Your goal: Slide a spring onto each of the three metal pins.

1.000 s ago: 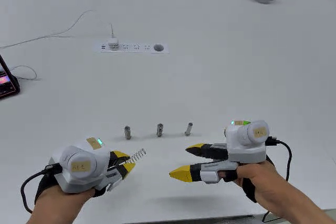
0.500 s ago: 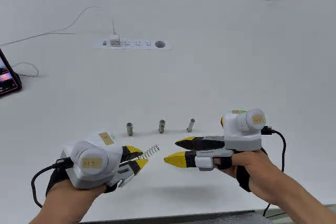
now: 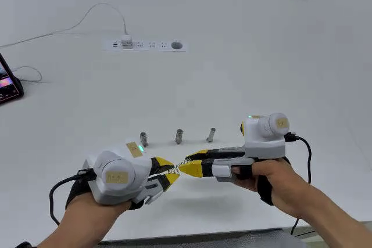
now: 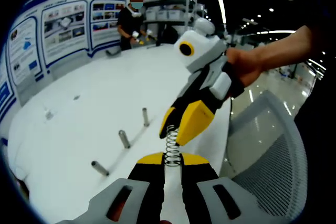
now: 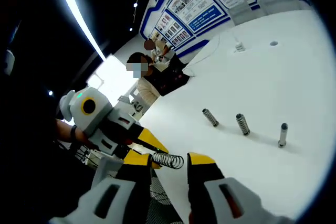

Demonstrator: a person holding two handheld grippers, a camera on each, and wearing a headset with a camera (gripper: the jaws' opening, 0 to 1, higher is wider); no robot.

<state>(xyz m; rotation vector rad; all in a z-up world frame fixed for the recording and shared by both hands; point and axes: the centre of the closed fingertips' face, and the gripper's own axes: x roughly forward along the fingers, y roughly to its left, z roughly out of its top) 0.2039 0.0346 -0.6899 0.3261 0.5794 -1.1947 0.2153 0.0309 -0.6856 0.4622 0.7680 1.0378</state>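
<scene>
Three metal pins (image 3: 179, 136) stand in a row (two wear fitted springs (image 5: 241, 124); the one on the right in the head view is bare). On your side of that row, your left gripper (image 3: 172, 171) pinches one end of a loose spring (image 4: 171, 142). Your right gripper (image 3: 187, 164) faces it, jaws spread around the free end.

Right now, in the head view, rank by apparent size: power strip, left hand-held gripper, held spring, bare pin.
1. left hand-held gripper, nearest the camera
2. power strip
3. held spring and bare pin: look alike, spring partly hidden, so unranked
</scene>
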